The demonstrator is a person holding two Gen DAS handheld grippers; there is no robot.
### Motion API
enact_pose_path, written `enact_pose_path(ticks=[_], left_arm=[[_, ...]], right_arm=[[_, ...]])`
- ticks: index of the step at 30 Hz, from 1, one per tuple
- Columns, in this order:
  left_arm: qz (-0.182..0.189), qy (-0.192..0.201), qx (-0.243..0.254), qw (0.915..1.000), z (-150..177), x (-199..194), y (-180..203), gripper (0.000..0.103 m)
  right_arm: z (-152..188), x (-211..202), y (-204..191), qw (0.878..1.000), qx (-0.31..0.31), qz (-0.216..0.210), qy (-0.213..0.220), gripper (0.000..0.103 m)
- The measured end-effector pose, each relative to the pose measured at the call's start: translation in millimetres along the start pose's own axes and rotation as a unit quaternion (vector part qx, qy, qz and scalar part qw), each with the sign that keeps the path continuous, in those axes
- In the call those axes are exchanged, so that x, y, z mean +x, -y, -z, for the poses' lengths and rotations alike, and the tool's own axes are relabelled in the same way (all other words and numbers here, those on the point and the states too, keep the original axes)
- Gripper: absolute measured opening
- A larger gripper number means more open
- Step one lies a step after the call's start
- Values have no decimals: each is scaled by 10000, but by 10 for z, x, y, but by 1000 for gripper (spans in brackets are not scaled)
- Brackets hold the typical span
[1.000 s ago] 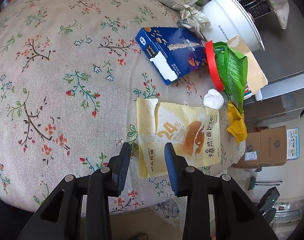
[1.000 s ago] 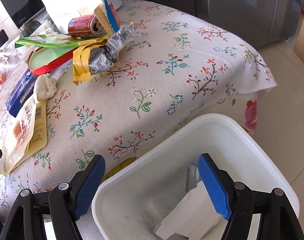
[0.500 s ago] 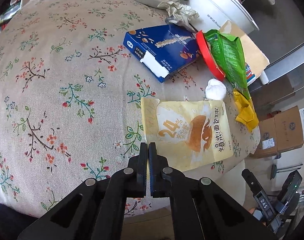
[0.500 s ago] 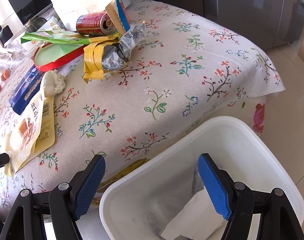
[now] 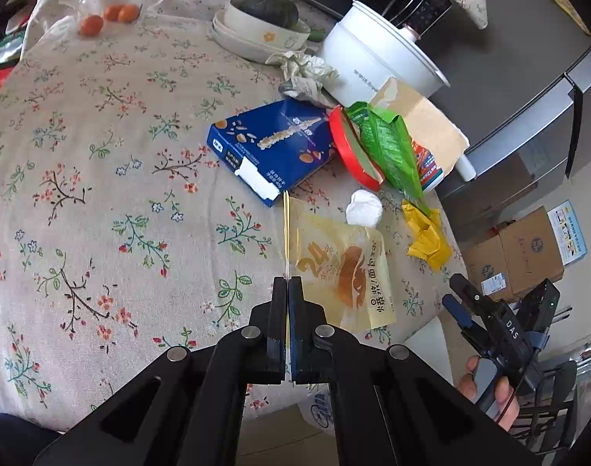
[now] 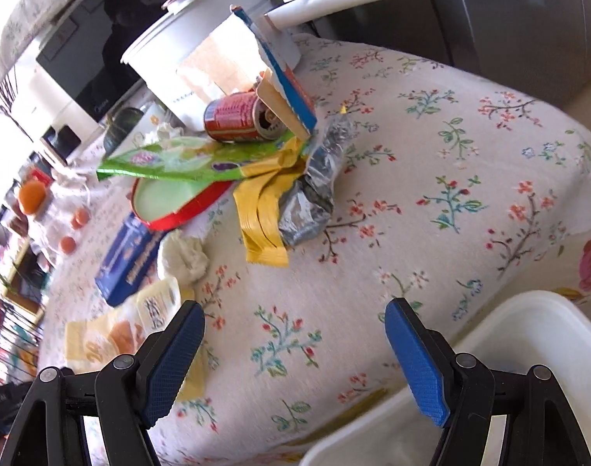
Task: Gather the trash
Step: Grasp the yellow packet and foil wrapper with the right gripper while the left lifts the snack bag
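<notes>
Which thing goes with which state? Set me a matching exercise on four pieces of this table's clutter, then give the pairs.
Things:
1. bread bag
2. soda can
3. blue box
4. tissue ball

States:
A. lying on its side by the white pot
B. crumpled, loose on the cloth
C. flat, end flap torn open
D. pinched at its edge by the left gripper

Pairs: 1-D, 2-A, 3-C, 4-B

left wrist: above table [image 5: 101, 136], looking down | right wrist: low at edge | shared: wrappers
</notes>
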State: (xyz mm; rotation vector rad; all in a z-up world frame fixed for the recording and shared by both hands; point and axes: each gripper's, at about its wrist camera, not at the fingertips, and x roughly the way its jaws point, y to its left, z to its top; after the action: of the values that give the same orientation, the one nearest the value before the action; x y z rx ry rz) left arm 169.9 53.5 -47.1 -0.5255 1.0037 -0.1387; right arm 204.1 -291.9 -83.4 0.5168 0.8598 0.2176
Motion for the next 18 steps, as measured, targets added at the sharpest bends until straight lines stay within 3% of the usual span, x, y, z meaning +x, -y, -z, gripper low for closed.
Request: enact_pose_path(ticks=[2, 6, 11, 12, 13, 15, 17, 18], left_arm=[[128, 174, 65, 9997, -16, -76, 26, 0], [471, 520, 101, 9975, -53, -218, 52, 0], [372, 767, 349, 9957, -106, -268, 114, 0], [408, 755, 350, 9957, -108, -265, 115, 0], [457, 762, 354, 9954, -113, -272, 115, 0], [539, 859, 401, 9940, -122, -305, 118, 0], [647, 986, 425, 9921, -138, -354, 115, 0], [727, 1050, 434, 9909, -148, -384, 112, 0]], right_arm=[[-51, 94, 9, 9999, 111, -122, 25, 81], [-150, 253, -123, 9994, -225, 161, 217, 81], [-242, 460, -239, 9992, -304, 143, 230, 79], [-244, 493, -228, 9993, -274, 133, 230, 69], [-247, 519, -208, 9994, -258, 106, 218, 48], [-247, 533, -194, 9995, -241, 26, 182, 26], [-229, 449, -222, 9993, -243, -64, 294, 21], [-218, 403, -252, 9990, -279, -95, 338, 13]])
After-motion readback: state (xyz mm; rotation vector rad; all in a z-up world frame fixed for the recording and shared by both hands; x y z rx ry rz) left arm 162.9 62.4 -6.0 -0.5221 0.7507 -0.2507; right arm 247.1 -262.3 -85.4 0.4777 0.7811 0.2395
